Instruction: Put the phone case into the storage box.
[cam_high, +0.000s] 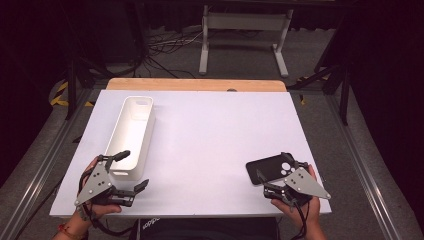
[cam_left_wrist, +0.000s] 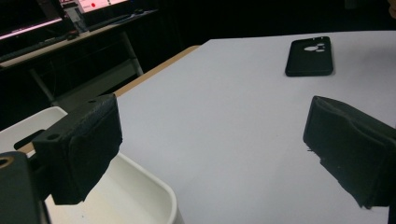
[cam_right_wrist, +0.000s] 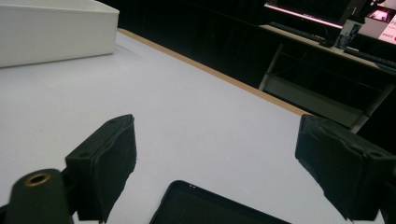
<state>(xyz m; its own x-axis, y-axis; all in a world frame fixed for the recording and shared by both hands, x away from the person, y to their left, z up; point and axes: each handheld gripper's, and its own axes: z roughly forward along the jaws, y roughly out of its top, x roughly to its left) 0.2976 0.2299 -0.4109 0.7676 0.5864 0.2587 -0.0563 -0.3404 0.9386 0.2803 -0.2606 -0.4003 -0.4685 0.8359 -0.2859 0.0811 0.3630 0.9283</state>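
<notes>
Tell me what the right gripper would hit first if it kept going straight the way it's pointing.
Probably the black phone case: it lies just ahead of the open right gripper, below the line between the jaws. Beyond it, bare white table. Height is unclear.

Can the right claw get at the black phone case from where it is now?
Probably yes: the right claw stands open right at the near edge of the phone case, which lies flat on the table with nothing between them.
</notes>
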